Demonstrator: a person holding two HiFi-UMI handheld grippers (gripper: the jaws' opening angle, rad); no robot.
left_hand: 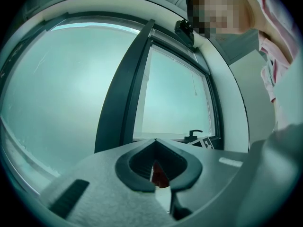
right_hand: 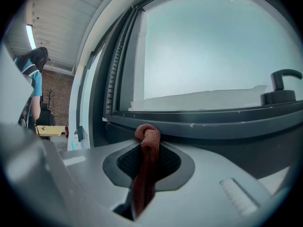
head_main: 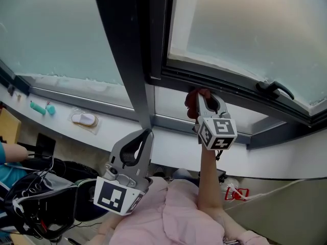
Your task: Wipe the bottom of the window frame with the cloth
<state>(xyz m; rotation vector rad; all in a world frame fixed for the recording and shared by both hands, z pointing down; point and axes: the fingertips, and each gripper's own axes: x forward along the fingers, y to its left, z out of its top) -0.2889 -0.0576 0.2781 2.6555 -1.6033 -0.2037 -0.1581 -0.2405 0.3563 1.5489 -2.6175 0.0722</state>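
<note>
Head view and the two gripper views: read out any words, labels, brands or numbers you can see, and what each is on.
No text can be read in any view.
Left marker cube: black-and-white squares only, no letters.
Right marker cube: the same.
Clear packet: any print is too small to read.
Red-and-white item: too small to read.
Cloth: no label showing.

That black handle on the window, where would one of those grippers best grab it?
Take the handle by its slim lever, away from the thicker base. The lever lies along the bottom of the window frame and stands off it, so probably come from the room side, jaws above and below the bar.
</note>
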